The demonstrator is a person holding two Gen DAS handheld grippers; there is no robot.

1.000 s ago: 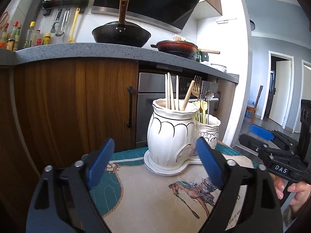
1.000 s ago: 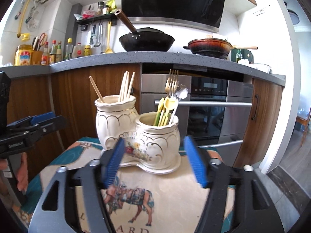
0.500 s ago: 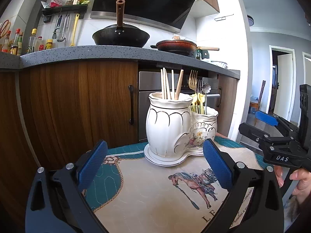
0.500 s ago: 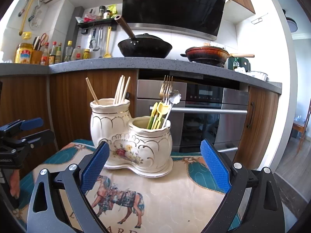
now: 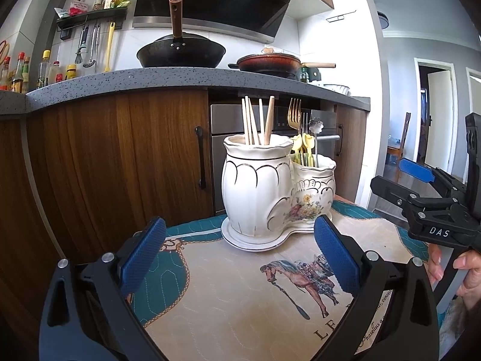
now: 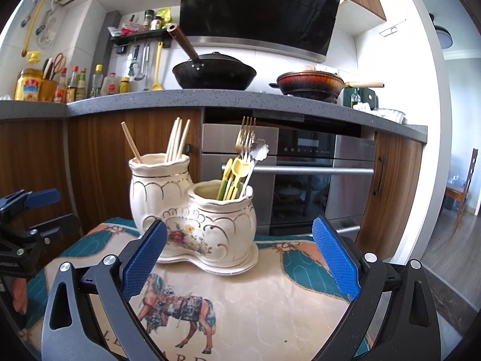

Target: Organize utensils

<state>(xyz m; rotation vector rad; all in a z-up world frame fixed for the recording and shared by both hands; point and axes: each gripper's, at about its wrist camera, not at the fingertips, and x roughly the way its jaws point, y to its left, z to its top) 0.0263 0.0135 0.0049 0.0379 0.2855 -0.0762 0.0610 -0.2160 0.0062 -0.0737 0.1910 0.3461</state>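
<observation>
Compared with a second ago, both grippers have spread their jaws wide and drawn back from the ceramic holder (image 5: 270,192), which now sits smaller and higher in each view. Nothing lies loose on the horse-print cloth (image 5: 240,300), so the sorting looks finished, and the pull-back reads as a retreat after the last item went in.

In the left wrist view, the left gripper (image 5: 239,258) fills the bottom of the frame, jaws spread and empty, pointing level at the holder in the centre. The chopsticks (image 5: 255,123) stand in the tall pot at centre; the forks (image 5: 294,114) and yellow spoons (image 5: 303,147) stand in the shorter pot just to its right. At the right edge the other gripper is held by a hand (image 5: 463,273), low and off to the side.

In the right wrist view, the right gripper (image 6: 240,258) is likewise spread and holding nothing, aimed at the holder from lower centre, well clear of it.
</observation>
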